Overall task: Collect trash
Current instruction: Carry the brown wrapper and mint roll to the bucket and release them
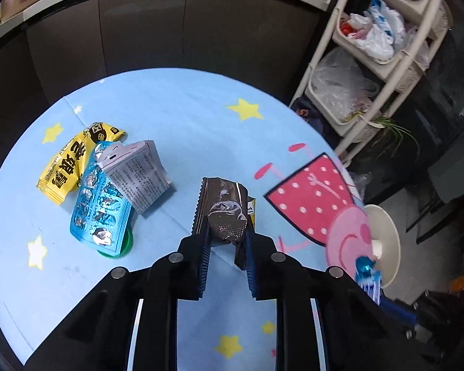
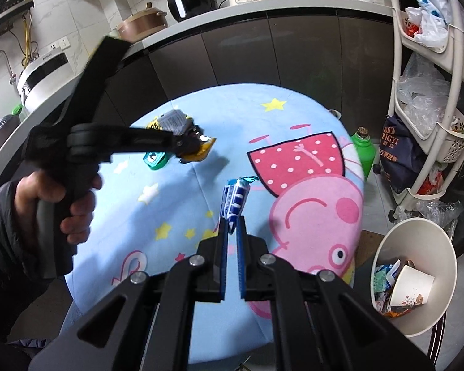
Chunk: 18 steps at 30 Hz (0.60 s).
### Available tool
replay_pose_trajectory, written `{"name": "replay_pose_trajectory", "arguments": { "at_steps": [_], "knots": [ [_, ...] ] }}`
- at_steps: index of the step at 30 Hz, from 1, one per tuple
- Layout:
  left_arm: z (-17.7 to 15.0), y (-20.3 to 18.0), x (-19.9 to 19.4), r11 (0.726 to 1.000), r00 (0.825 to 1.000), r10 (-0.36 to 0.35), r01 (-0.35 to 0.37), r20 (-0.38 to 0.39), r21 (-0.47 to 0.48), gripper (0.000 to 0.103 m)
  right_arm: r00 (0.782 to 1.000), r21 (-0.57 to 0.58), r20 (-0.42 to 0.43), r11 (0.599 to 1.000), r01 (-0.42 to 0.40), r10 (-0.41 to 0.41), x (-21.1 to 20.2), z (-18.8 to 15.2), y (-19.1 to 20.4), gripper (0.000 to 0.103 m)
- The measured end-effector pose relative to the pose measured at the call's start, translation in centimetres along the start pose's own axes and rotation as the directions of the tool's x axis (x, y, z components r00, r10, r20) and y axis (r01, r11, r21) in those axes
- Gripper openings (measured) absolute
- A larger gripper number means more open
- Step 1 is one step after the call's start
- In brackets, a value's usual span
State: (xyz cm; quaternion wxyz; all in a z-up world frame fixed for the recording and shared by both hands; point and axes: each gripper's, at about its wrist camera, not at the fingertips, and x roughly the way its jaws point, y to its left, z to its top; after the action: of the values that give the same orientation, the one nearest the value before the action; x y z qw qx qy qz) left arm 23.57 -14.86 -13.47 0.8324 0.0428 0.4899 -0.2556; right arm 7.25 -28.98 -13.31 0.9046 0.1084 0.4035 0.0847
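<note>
Pinching a crinkled brown foil wrapper (image 1: 224, 213), the left gripper (image 1: 225, 241) is hovering beside a blister pack (image 1: 100, 213); the right gripper (image 2: 232, 232) is squeezing a blue-striped wrapper (image 2: 235, 199) over the cartoon-print surface (image 2: 263, 117).

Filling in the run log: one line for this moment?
left claw: shut on brown wrapper | right claw: shut on blue-white wrapper | bin: right of table

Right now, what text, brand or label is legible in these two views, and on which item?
"NGYI": dark bag by the rack, first letters hidden.
"ark": yellow edge of the brown wrapper, rest hidden.
Yellow packet: large Chinese characters, not reliably readable.
Grey leaflet: print too small.
Blue-white wrapper: lettering blurred.
</note>
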Motion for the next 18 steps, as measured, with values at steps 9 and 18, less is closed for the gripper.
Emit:
{"name": "replay_pose_trajectory", "arguments": {
  "at_steps": [9, 18],
  "knots": [
    [-1.0, -4.9, -6.1, 0.99, 0.99, -0.114, 0.107, 0.081, 0.09, 0.018, 0.995, 0.039, 0.096, 0.999, 0.031, -0.034, -4.8, -0.1, -1.9, 0.007],
    [-1.0, -14.1, -7.5, 0.942, 0.964, -0.258, 0.235, 0.068, 0.241, 0.018, 0.977, 0.138, 0.15, 0.982, 0.132, -0.153, -9.8, -2.2, -7.5, 0.007]
  ]
}}
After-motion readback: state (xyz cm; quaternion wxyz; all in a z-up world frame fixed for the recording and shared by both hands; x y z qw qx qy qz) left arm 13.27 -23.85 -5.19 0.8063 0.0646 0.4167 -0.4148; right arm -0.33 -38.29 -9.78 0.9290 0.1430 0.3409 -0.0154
